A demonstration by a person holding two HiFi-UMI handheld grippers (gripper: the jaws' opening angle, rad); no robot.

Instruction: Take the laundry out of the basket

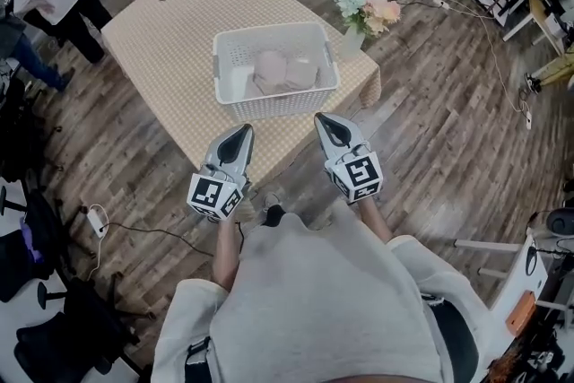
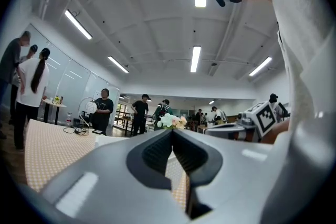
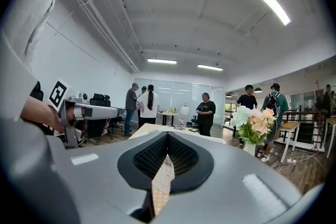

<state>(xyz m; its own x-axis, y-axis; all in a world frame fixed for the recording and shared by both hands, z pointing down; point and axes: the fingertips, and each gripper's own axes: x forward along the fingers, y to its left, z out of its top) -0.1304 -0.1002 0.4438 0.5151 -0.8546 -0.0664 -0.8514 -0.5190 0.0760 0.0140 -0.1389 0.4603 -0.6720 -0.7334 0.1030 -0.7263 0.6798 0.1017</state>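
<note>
Head view: white basket (image 1: 278, 108) sat on the checked bench (image 1: 170, 40); the laundry (image 1: 285, 70) lay folded inside, toward the basket's right half. Nothing was out yet.
Left gripper view: left hand-held gripper (image 2: 172, 135) had its jaws pressed together, with nothing between them.
Right gripper view: right hand-held gripper (image 3: 167, 136) was also pressed together and empty. Only a sliver of checked cloth showed through the slot below the pads.
Position: both hand-held grippers hovered side by side over the bench's near edge, short of the basket and not touching it.
Step in hand: judged as the approach; the reach-in had not begun.
How to do it well: the jaws needed to spread before crossing the near rim. Best was to come down from above, not against the wall, and pinch the top piece across a thick fold rather than a single edge, so it lifted as one.
Other gripper: it could steady the rim, since a light plastic basket would likely slide on cloth.
Watch out: flower vase (image 1: 352, 42) stood just beside the basket's far right corner, so the right arm's swing needed to stay clear of it.
Set-down: the bare cloth left of the basket looked like usable room.
</note>
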